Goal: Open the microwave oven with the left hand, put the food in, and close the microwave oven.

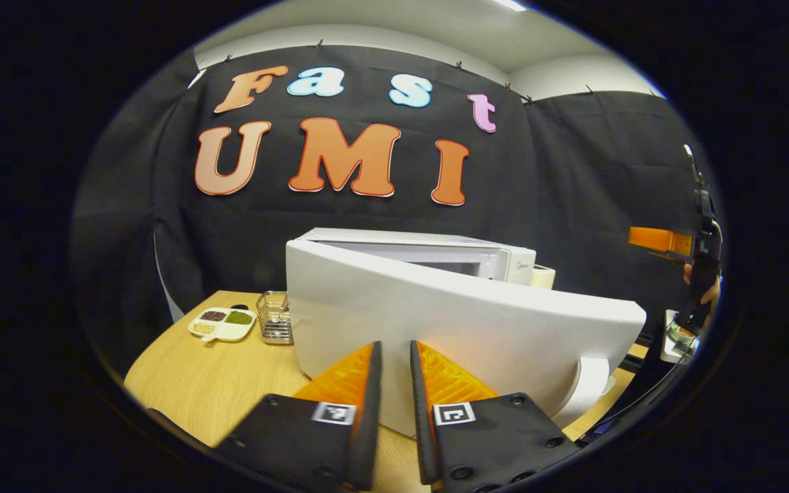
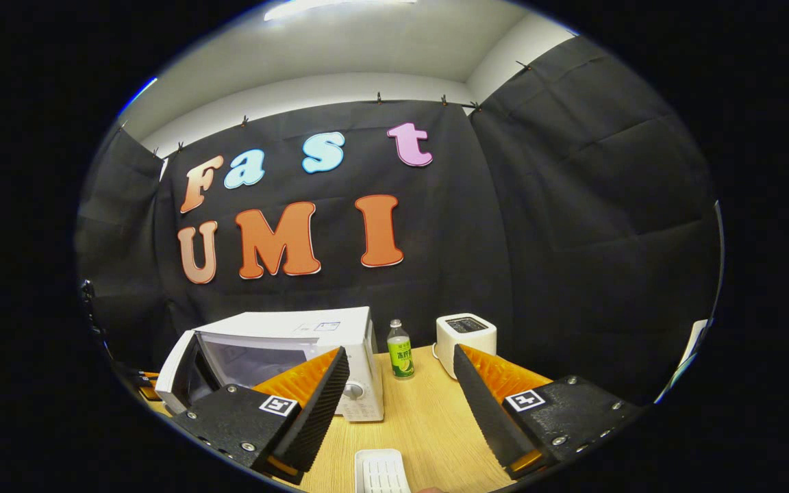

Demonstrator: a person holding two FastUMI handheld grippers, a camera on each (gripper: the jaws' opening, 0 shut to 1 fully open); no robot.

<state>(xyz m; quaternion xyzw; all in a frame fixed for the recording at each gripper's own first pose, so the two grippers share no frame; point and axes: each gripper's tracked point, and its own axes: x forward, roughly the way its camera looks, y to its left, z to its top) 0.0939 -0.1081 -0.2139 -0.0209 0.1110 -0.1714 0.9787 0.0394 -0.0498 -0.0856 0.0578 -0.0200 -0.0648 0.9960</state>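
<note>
Black cloth backs a wood counter (image 1: 182, 383). Left gripper view: microwave (image 1: 435, 257) w/ door (image 1: 463, 329) swung wide, blocking most of it; divided snack tray (image 1: 222, 323) & wire basket (image 1: 274, 317) at left. Left claw (image 1: 395, 356) nearly clenched, slim gap, tips by door, holding nothing.

Right gripper view: microwave (image 2: 298, 342) open at left, green bottle (image 2: 399, 350), toaster (image 2: 466, 337), white food tray (image 2: 381, 471) near bottom edge. Right claw (image 2: 401, 366) spread wide, empty.

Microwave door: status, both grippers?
Microwave door swung open. Left gripper nearly shut, empty, at the door's outer face. Right gripper open, empty, above white container. Nothing blocking the cavity.
</note>
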